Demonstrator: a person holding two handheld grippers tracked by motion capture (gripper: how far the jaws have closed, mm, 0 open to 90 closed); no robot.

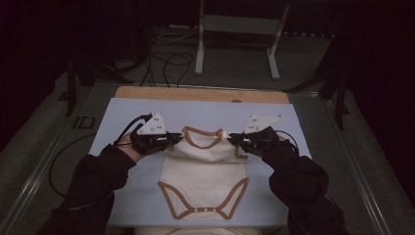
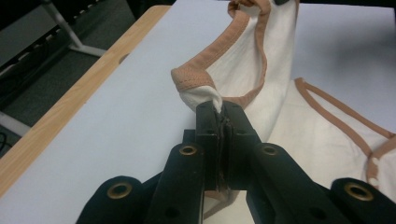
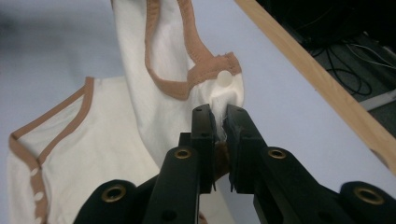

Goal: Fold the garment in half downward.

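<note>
A cream bodysuit (image 1: 203, 183) with tan trim lies on the pale blue mat (image 1: 122, 115), its snap crotch at the near edge and its neckline (image 1: 201, 137) toward the far side, where a wooden strip (image 1: 195, 94) borders the mat. The top of the bodysuit is lifted off the mat and stretched between the two grippers — the lower body stays flat. The left gripper (image 1: 170, 139) sits at the bodysuit's left shoulder; seen up close, the left gripper (image 2: 220, 114) has its jaws pressed nearly together on a pinch of white cloth right under the tan trim. The right gripper (image 1: 235, 138) is at the opposite shoulder, and in its own view the right gripper (image 3: 219, 116) has its jaws clamped with only a sliver of gap — a wad of fabric between them, just below a white snap (image 3: 225, 77). Both dark sleeves (image 1: 98, 181) come in from either side of the bodysuit.
</note>
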